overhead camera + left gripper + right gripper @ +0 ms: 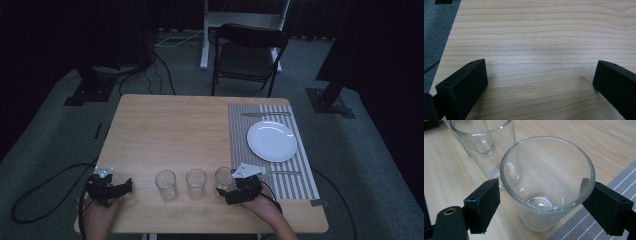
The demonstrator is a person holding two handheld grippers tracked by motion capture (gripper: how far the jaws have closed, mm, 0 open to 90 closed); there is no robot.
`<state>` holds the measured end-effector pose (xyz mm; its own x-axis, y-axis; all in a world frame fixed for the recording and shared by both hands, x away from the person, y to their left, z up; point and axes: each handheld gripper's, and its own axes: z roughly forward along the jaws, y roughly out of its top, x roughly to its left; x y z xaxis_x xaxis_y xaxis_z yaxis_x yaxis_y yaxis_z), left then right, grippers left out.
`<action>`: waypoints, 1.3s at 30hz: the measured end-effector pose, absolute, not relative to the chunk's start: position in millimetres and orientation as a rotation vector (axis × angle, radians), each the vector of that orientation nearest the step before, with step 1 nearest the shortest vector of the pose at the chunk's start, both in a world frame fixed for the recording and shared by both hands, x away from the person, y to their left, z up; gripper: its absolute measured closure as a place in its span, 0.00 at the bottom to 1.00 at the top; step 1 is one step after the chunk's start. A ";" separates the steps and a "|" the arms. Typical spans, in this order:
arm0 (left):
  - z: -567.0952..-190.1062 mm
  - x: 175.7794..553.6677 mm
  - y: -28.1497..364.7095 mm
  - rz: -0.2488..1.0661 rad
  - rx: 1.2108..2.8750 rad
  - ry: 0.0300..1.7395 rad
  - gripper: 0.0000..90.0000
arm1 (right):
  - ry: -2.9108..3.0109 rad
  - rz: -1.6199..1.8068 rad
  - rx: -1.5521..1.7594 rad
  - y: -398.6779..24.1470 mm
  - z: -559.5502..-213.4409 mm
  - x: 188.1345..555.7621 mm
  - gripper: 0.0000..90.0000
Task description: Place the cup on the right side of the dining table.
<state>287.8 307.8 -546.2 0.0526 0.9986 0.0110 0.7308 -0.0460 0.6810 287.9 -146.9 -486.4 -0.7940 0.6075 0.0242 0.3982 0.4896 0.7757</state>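
Three clear, empty drinking glasses stand upright in a row along the near edge of the pale wooden worktop. The left glass and the middle glass stand apart from each other. The right glass stands just beside the left edge of the grey striped placemat that covers the worktop's right side.

In the right gripper view that right glass sits between the jaws of the right gripper. The jaws are spread: the right one touches the glass wall just under the rim, while the left one stands a little clear of it. Nothing is inside the glass; its thick base shows through. The middle glass stands behind it, also empty.

On the placemat lies a round white plate, empty, toward the far right corner. A piece of metal cutlery lies beyond it near the far edge, and another lies on its near side; which kind each is cannot be told.

The left gripper is at the near left corner of the worktop, well apart from the glasses. In the left gripper view its jaws are spread wide over bare wood with nothing between them.
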 end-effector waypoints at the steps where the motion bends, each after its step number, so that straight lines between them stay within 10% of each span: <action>1: -546.2 287.8 307.8 0.691 1.831 1.729 0.00 | 2.477 1.189 0.853 -145.7 -486.4 287.9 0.17; 12: -546.3 287.3 307.9 0.691 1.831 1.727 0.00 | 2.451 1.188 0.864 -141.7 -486.5 290.8 0.32; 39: -546.3 287.3 307.9 0.692 1.830 1.727 0.00 | 2.428 1.166 0.891 -147.9 -464.2 310.9 0.32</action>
<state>287.3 307.9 -546.3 0.0542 0.9985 0.0105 0.7296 -0.0468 0.6823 310.9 -147.9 -464.2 -0.7611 0.6486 -0.0046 0.4018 0.4771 0.7816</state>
